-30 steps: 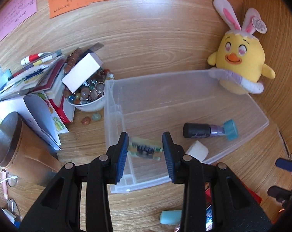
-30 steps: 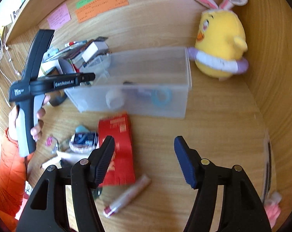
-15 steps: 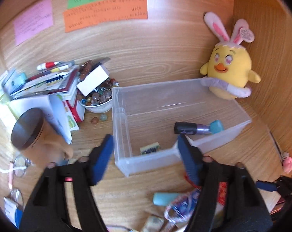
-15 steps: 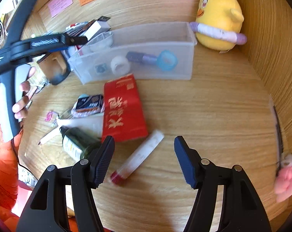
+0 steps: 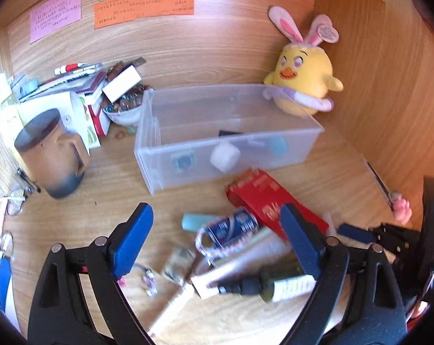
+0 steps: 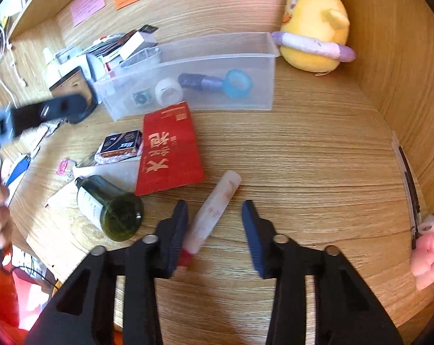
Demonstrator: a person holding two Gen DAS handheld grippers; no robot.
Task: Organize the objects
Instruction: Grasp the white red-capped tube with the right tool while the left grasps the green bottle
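Your right claw (image 6: 214, 230) is closing around the tube (image 6: 214, 212), not gripping yet; its red cap points at you. "Max" box (image 6: 121, 141) sits left of it. Left claw (image 5: 217, 241) is opening, empty.

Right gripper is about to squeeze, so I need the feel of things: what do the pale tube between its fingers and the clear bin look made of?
Pale tube: likely smooth plastic, translucent whitish body with a red cap at the near end; rigid or soft, unclear.
Clear bin: frosted translucent plastic, thin-walled; its contents show blurred through the side.
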